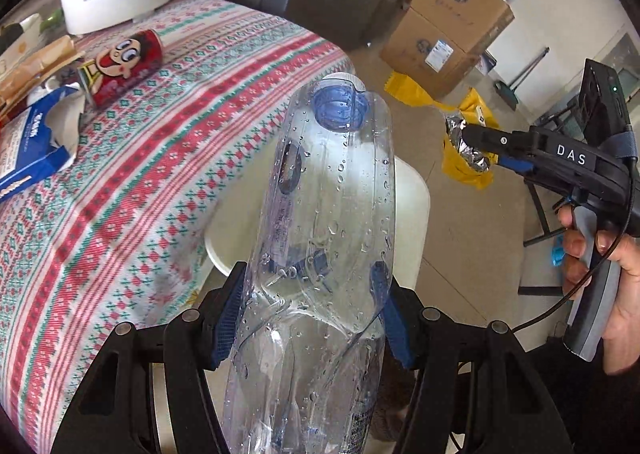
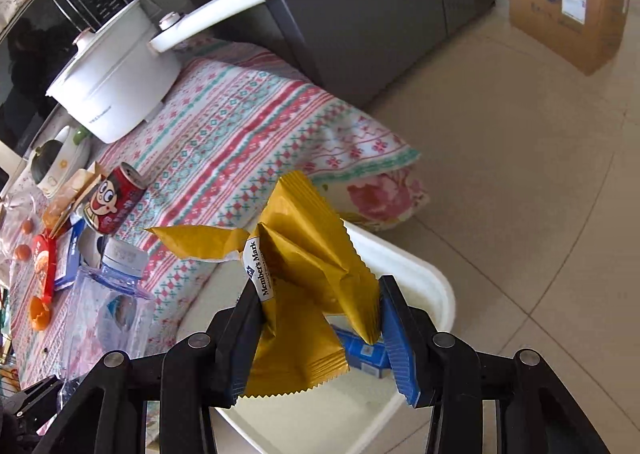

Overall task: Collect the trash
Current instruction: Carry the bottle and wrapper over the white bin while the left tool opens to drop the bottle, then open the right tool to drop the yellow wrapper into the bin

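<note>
A white pot (image 2: 116, 89), a red can (image 2: 114, 199) and a torn blue box (image 1: 36, 141) crowd the cloth-covered surface (image 1: 168, 157); cardboard boxes (image 1: 444, 29) stand on the floor. The left tool (image 1: 308, 306) grips a clear, crumpled, wet bottle (image 1: 320, 238) beside the surface edge. The right tool (image 2: 316, 334) clamps a creased yellow wrapper (image 2: 304, 254) over a white bin (image 2: 424, 286) holding a blue pack (image 2: 366, 354).

White pot (image 2: 116, 81), patterned tablecloth (image 2: 240, 125), cardboard boxes (image 1: 444, 29)
</note>
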{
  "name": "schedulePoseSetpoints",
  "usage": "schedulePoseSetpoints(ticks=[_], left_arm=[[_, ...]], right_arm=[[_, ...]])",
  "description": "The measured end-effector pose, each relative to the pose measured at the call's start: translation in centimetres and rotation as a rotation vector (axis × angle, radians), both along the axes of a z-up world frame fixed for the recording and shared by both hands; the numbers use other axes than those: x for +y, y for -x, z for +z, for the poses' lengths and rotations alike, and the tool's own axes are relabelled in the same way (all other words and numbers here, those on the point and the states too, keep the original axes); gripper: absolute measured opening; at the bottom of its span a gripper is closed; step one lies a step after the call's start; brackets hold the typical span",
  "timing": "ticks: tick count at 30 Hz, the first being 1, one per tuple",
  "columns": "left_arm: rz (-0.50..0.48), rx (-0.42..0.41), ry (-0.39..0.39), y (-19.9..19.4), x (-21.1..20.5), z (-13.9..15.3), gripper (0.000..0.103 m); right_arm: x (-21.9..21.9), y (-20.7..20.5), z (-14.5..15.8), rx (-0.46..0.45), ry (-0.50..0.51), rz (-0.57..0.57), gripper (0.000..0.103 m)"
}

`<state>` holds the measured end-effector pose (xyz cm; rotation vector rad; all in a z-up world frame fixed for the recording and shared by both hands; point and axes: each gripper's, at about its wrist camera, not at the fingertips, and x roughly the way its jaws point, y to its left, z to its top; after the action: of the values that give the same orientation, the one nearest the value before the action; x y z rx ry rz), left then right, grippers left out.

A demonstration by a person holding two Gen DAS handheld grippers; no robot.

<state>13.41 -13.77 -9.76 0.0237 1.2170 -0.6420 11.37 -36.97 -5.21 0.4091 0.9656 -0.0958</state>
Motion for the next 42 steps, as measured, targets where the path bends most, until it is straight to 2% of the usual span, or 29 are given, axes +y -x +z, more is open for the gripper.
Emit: schedulePoseSetpoints(ticks=[3, 9, 14, 15, 19, 22, 28, 39, 41, 42], left_arm=[[-0.026, 0.013, -0.026, 0.1, -1.4, -1.1, 0.064], [-0.013, 0.042, -0.062, -0.9, -2.1, -3.3, 0.064], [0.008, 0.052, -0.06, -1.6, -2.5, -4.3, 0.066], [0.012, 0.051, -0.049, -1.7, -2.6, -4.4, 0.069], [0.019, 0.02, -0.006, -2.1, -2.8, -3.9, 0.088], [0.036, -0.007, 0.01, -2.1, -2.3, -3.0, 0.092], [0.077, -0.05, -0.017, -2.3, -0.5, -1.7, 0.094], [0.169, -0.131, -0.06, -1.5, 5.8, 0.9, 0.097], [0.182, -0.141, -0.072, -1.4, 6.9, 1.3, 0.098], [0.189, -0.146, -0.075, -1.2, 7.4, 1.5, 0.098]], right_arm=[[-1.0, 0.6, -0.2, 0.011, 0.009, -0.006, 0.051], [-2.2, 1.1, -0.6, 0.026, 0.014, -0.016, 0.051], [-2.5, 1.1, -0.8, 0.035, 0.008, -0.023, 0.051], [-2.4, 1.1, -0.8, 0.036, 0.007, -0.021, 0.051], [-2.2, 0.9, -0.9, 0.04, 0.009, -0.012, 0.051], [-2.0, 0.7, -0.9, 0.043, 0.019, -0.007, 0.051], [-1.4, 0.4, -1.1, 0.053, 0.036, 0.008, 0.051], [0.7, -0.9, -1.6, 0.075, 0.063, 0.056, 0.052], [1.2, -1.2, -1.7, 0.079, 0.073, 0.062, 0.058], [1.4, -1.3, -1.8, 0.082, 0.077, 0.063, 0.069]])
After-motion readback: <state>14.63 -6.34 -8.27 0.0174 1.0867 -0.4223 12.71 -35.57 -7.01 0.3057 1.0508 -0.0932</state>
